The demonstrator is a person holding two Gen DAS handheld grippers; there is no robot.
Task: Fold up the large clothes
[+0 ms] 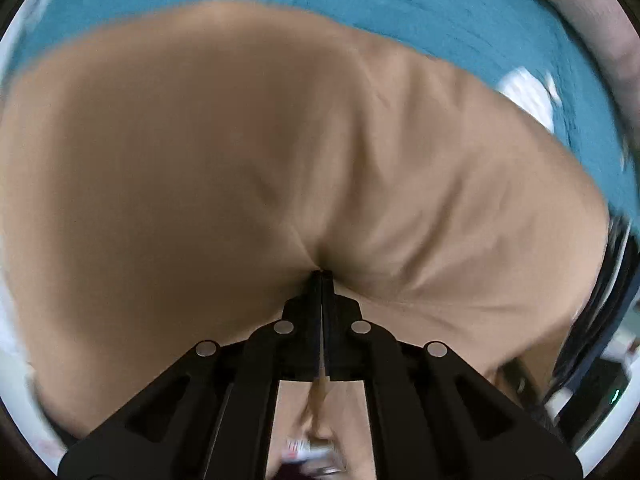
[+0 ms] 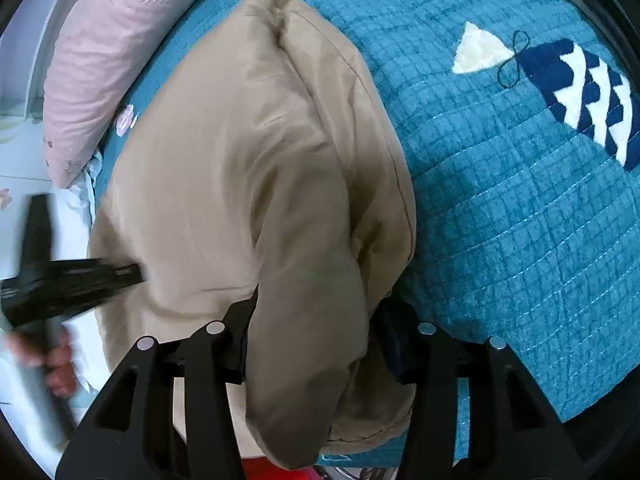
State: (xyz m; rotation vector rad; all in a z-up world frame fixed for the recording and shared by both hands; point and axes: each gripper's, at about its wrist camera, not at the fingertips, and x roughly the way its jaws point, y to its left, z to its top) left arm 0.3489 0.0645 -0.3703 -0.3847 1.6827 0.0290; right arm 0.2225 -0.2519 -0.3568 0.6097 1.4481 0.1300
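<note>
A large tan padded jacket [image 2: 224, 184] lies on a teal quilt, partly folded over itself. My left gripper [image 1: 322, 276] is shut, pinching a thin bit of the tan jacket [image 1: 240, 140]; creases in the cloth run out from its tips. In the right wrist view the left gripper [image 2: 134, 272] comes in blurred at the jacket's left edge, with a hand [image 2: 60, 360] on its handle. My right gripper [image 2: 316, 320] has a thick, puffy fold of the jacket filling the gap between its jaws, which stand about half apart. The fold touches both fingers and hides their tips.
The teal quilt [image 2: 500, 200] covers the bed and bears a navy and white fish patch [image 2: 580, 88]. A pink pillow [image 2: 100, 60] lies at the far left. White bedding [image 2: 24, 168] shows past the jacket's left edge.
</note>
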